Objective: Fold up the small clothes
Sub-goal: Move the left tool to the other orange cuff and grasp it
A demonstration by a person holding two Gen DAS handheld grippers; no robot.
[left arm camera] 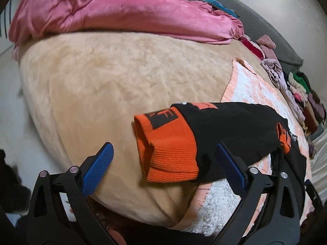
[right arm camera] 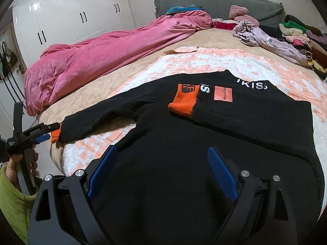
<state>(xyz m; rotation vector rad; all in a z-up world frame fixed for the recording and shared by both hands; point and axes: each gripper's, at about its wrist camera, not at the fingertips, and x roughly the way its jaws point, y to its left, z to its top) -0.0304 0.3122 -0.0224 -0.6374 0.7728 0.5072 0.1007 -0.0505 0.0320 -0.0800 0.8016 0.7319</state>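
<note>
A black sweatshirt (right arm camera: 204, 134) with orange cuffs lies flat on a peach and white blanket (right arm camera: 224, 61) on the bed. One sleeve is folded across the chest, its orange cuff (right arm camera: 184, 100) near the white lettering. The other sleeve stretches left, and its orange cuff (left arm camera: 167, 149) lies between the open fingers of my left gripper (left arm camera: 165, 167), untouched by either pad. My left gripper also shows in the right wrist view (right arm camera: 44, 136), at that cuff. My right gripper (right arm camera: 163, 171) is open and empty, above the sweatshirt's hem.
A crumpled pink duvet (right arm camera: 106, 47) lies along the far left of the bed. A pile of mixed clothes (right arm camera: 286, 32) sits at the back right by the grey headboard (right arm camera: 214, 6). White wardrobes (right arm camera: 67, 14) stand beyond. The bed's edge runs near the left sleeve.
</note>
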